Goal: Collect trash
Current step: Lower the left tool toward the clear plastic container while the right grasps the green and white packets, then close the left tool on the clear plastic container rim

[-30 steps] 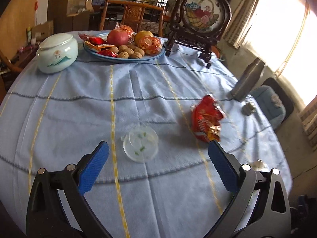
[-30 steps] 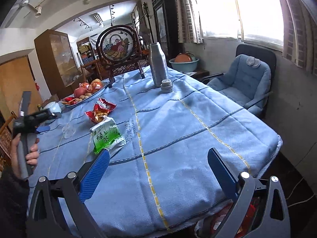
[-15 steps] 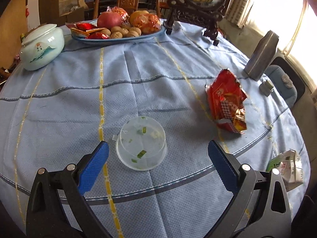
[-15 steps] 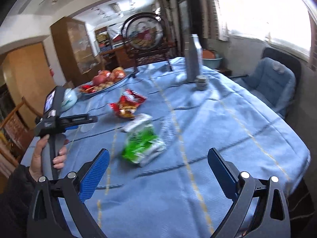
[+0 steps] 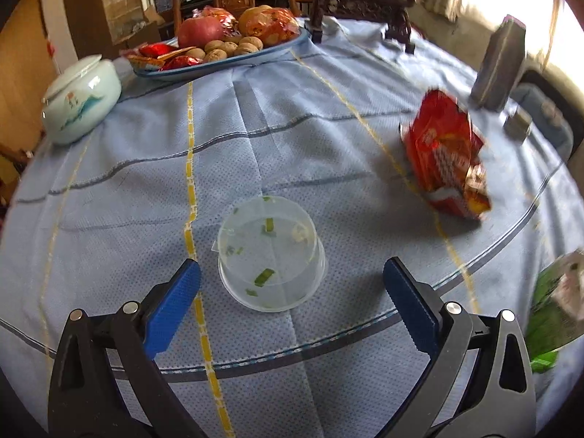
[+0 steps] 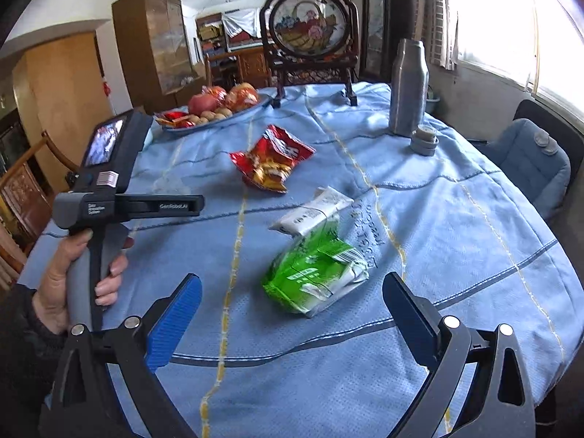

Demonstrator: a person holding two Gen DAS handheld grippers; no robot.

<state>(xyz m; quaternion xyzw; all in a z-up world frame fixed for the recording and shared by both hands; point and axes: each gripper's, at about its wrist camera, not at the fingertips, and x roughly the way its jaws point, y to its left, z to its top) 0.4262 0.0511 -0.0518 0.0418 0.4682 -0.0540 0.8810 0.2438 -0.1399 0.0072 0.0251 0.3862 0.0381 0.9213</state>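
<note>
Crinkled green carton (image 6: 317, 271) lies on woven tablecloth (image 6: 456, 219).

both wrist views look down across the table (image 5: 328, 109), sharing the red snack bag (image 6: 272, 158).

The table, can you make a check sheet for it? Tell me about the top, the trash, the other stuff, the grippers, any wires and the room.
Surface: table under a blue striped cloth, rumpled.
Job's things: clear plastic tub with green scraps inside; red snack bag torn open; green and white carton crushed, lying on its side.
Clutter: fruit tray, lidded ceramic jar, grey flask with its cap beside it, framed picture on a stand.
Grippers: left gripper open, the tub just ahead of it; right gripper open, facing the carton.
Cables: nothing seen.
Surroundings: blue chair, window, wooden cabinet.
</note>
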